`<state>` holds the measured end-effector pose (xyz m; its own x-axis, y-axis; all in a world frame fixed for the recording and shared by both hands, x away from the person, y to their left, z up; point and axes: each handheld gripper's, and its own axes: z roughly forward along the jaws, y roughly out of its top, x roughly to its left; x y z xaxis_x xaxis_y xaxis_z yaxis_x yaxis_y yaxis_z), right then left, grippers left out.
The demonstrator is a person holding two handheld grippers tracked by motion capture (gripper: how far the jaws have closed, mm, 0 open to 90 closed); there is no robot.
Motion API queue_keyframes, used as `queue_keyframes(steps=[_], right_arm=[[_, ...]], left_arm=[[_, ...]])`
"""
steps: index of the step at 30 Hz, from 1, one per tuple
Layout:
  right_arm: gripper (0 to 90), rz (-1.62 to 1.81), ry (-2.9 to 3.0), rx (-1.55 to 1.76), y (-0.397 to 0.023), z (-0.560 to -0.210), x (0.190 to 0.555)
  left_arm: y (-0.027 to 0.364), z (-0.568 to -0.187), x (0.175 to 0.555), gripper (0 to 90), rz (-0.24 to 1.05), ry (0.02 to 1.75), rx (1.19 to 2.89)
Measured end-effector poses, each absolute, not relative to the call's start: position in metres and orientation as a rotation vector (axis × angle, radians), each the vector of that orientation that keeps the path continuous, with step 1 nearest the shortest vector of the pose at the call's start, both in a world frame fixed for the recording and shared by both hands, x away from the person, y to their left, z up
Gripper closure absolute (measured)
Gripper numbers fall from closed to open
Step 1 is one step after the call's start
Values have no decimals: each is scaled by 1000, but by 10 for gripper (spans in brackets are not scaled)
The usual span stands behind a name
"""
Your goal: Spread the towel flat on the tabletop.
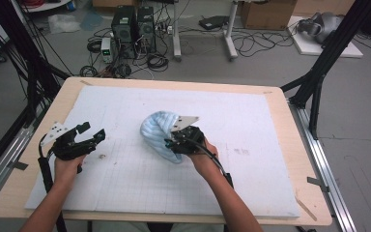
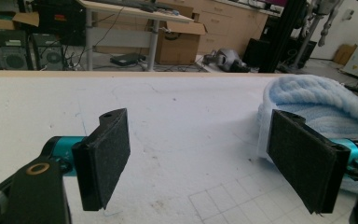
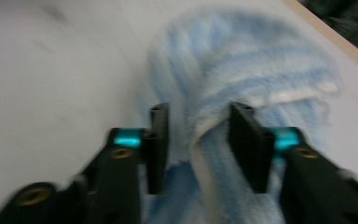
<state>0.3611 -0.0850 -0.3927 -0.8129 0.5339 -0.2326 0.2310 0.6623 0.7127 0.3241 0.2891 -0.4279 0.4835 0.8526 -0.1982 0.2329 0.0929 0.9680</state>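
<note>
One blue striped towel (image 1: 158,131), one white mat (image 1: 251,159), two tongs: left (image 1: 92,135), right (image 1: 170,143).

right gripper (image 3: 198,144) view is motion-blurred: pad contact with the blue towel (image 3: 242,70) is indeterminate (towel's near end runs off the bottom edge).

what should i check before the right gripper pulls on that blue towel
1. Towel edge between the right gripper fingers: ok, a fold of the blue towel sits in the gap.
2. Fingers pressing on the fold: cannot tell, the right gripper view is blurred and a gap shows beside each pad.
3. Left gripper free: ok, open wide with nothing between its fingers.
4. Left gripper apart from the towel: ok in the high view.
5. Towel fully on the white mat: ok.
</note>
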Motion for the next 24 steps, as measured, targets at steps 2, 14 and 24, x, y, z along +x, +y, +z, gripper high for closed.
queue_keyframes(steps=[2, 14, 24], right_arm=[[787, 932, 2436, 604, -86, -392, 365], [855, 915, 2227, 831, -112, -349, 458], [807, 857, 1992, 1172, -147, -360, 504]], left_arm=[[289, -428, 324, 216, 605, 1014, 1445], [284, -429, 325, 216, 591, 1002, 1454], [282, -429, 324, 217, 577, 995, 1461]])
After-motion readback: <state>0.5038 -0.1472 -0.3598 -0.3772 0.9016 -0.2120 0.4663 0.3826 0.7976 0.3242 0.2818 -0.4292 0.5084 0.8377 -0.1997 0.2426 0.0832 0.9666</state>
